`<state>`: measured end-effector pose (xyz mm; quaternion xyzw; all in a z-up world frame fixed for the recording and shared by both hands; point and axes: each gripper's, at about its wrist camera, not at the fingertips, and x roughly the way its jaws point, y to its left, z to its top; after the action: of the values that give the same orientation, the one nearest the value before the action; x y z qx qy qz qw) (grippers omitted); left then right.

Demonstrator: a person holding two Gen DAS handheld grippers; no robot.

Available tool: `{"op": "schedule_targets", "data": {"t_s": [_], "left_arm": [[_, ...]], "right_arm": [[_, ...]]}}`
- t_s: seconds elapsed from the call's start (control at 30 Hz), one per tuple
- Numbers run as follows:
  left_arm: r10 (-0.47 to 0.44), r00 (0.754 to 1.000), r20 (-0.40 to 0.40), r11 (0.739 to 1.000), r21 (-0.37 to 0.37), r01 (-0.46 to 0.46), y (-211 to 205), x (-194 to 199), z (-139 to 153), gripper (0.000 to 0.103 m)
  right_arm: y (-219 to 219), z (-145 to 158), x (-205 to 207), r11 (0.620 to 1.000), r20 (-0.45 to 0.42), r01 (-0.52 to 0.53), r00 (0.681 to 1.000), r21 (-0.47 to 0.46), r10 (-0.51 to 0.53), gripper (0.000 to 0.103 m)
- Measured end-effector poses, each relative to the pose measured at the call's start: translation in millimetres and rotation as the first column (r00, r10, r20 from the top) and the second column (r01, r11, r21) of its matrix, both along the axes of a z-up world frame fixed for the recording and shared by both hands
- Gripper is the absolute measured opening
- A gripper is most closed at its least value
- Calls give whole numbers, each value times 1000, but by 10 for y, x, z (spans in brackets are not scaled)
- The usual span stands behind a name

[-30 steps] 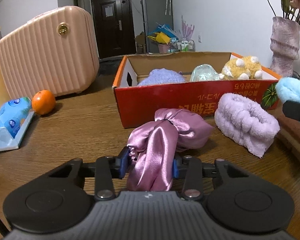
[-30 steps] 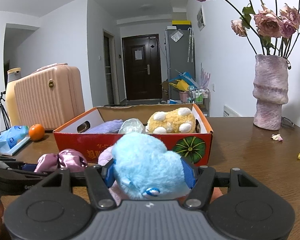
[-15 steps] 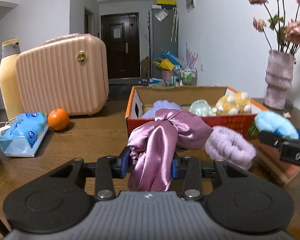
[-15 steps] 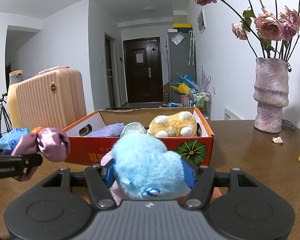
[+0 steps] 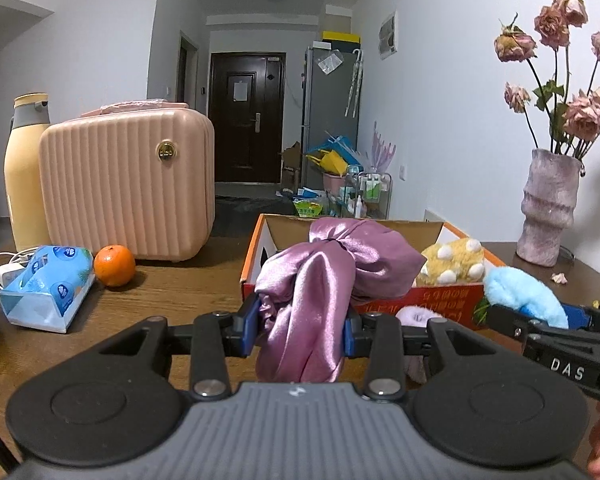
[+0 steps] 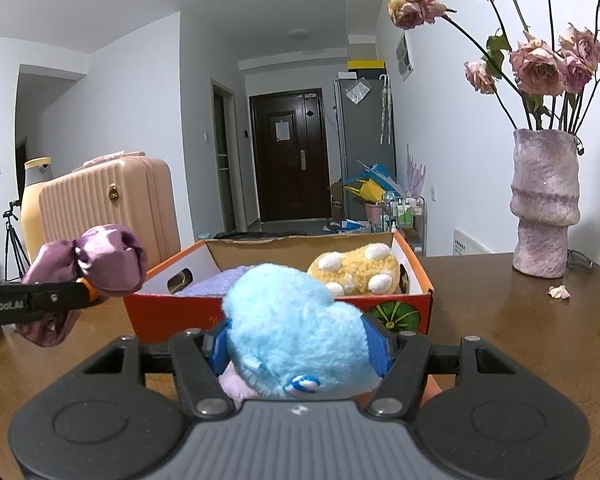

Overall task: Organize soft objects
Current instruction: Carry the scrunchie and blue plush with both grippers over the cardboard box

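The left gripper [image 5: 300,330] is clamping a pink satin scrunchie [image 5: 332,276] between its blue pads, the shiny fabric bunching above the fingers and hanging down below them, clear of the table [image 5: 168,296]. It is hovering just in front of the red cardboard box [image 5: 448,300], off that box's near left corner, as the right wrist view is showing it at [image 6: 88,264] with its gripper at [image 6: 82,294]. The right gripper [image 6: 296,346] is squeezing a fluffy light blue plush [image 6: 296,320] between its own blue pads, and it is sitting directly in front of the box's near wall [image 6: 396,312]; in the left wrist view the same plush [image 5: 520,292] is showing just to the right of the box's near right corner. Inside the box a yellow plush with white spots [image 6: 360,268] is lying toward the right side, and a lilac knitted item [image 6: 216,280] is lying to its left. A fuzzy lilac band [image 5: 414,316] is lying on the table against the box's front, partly hidden behind the left gripper's finger. Left of the box an orange [image 5: 114,266], a blue tissue pack [image 5: 48,284] and a pink ribbed case [image 5: 128,192] are sitting on the table, and well to the box's right a vase of dried roses [image 6: 544,204] is standing.
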<state>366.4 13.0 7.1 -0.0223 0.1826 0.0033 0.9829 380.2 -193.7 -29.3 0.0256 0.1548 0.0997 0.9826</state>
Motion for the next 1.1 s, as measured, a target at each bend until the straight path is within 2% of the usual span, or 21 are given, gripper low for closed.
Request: {"op": "schedule_targets", "data": {"t_s": [0.47, 1.1], "left_arm": [[31, 999, 25, 998, -55, -30, -3, 203, 84, 39], [58, 997, 46, 996, -67, -55, -8, 594, 106, 39]], "right_arm": [[138, 90, 117, 1000, 42, 0, 999, 21, -1, 64], [360, 75, 515, 999, 48, 1, 999, 33, -3, 64]]}}
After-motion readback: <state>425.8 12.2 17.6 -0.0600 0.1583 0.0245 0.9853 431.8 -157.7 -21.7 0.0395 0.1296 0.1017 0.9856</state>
